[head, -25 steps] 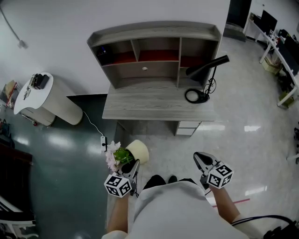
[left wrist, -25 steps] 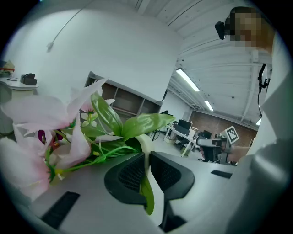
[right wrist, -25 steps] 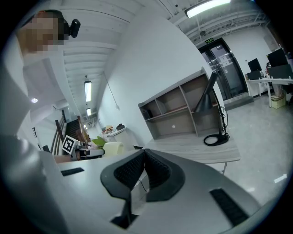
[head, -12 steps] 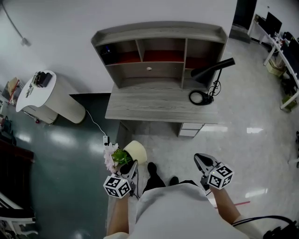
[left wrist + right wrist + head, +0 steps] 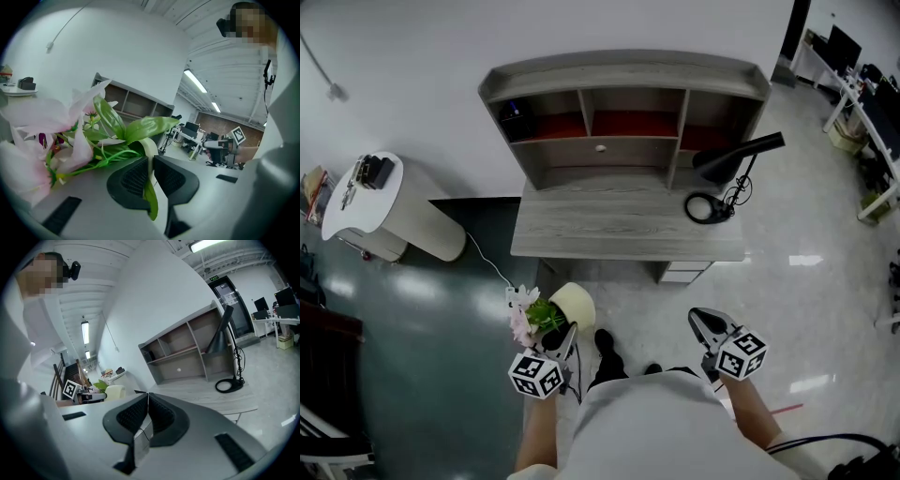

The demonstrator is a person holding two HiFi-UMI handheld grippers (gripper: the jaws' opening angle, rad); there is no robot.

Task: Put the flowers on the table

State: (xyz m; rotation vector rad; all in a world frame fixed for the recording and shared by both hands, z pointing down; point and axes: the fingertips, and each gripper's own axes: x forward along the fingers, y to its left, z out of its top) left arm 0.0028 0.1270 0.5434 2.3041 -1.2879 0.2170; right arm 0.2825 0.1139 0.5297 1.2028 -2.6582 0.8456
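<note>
A cream pot of pink flowers and green leaves (image 5: 549, 310) hangs tilted in front of me, held by its rim in my left gripper (image 5: 563, 337). In the left gripper view the jaws are shut on the pot's rim (image 5: 151, 154), with blossoms (image 5: 42, 136) to the left. My right gripper (image 5: 705, 325) is shut with nothing in it, at waist height on the right; its jaws (image 5: 147, 409) meet tip to tip. The grey wooden desk (image 5: 609, 225) stands ahead.
The desk has a hutch with shelves (image 5: 623, 112) and a black lamp (image 5: 727, 169) at its right end. A white rounded cabinet (image 5: 389, 211) stands to the left, a cable and socket strip (image 5: 508, 292) on the floor. Office desks (image 5: 862, 103) lie at the far right.
The view has shifted slightly as I step forward; the desk appears a little nearer. Both grippers keep their poses and the pot stays held.
</note>
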